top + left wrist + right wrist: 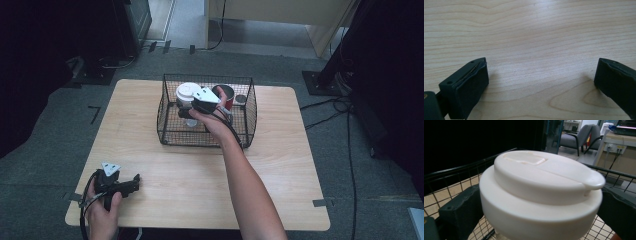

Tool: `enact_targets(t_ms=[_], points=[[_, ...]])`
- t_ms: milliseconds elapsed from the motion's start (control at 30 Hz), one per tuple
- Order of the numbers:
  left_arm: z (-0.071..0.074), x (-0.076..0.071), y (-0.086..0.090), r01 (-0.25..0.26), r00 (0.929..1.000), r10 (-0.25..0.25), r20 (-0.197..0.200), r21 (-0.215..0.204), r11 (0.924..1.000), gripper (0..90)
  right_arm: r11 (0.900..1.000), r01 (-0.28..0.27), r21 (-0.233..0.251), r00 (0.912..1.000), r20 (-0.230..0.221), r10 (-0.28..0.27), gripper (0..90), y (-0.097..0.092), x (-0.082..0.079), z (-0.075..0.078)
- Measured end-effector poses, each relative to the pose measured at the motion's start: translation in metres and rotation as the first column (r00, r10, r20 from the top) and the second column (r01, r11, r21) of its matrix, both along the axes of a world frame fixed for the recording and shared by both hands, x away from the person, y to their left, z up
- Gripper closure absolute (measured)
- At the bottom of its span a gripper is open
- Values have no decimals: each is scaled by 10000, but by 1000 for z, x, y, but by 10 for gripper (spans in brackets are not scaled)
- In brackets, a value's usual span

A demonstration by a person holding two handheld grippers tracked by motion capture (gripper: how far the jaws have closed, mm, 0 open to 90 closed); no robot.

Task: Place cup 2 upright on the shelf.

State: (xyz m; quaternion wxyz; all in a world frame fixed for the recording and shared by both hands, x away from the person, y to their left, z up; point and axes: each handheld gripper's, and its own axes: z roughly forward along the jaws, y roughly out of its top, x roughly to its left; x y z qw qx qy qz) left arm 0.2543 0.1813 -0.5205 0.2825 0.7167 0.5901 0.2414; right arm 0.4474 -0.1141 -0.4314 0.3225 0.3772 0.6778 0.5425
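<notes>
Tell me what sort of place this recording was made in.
Probably a lab or office workroom set up for recording, not a home. A plain wooden table stands on grey carpet with cables trailing across it, and the right gripper view shows an office chair and a desk behind.

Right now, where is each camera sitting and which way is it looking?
High view: up above the person's side, looking forward and down at the wooden table and wire basket; both forearms show, with the left tongs and right tongs.
Left gripper view: rides the left tongs, looking close at bare tabletop; its two black jaws stand apart.
Right gripper view: rides the right tongs, facing a white lidded cup between its jaws.
Shared: cup and basket show in high and right views.
</notes>
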Motion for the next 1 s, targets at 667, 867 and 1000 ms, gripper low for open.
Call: enact_targets(t_ms=[667, 867, 1000], points=[[0, 0, 0, -10, 10000, 10, 16, -10, 10000, 0, 9980, -117, 618, 9971, 755, 70, 5, -20, -22, 34], [0, 0, 0, 0, 10000, 0, 19, -4, 10000, 0, 9971, 294, 708, 9930, 1121, -372, 6, -30, -33, 38], [0, 0, 0, -15, 10000, 15, 16, -19, 10000, 0, 9959, 515, 739, 9904, 1245, -605, 5, -37, -41, 41]])
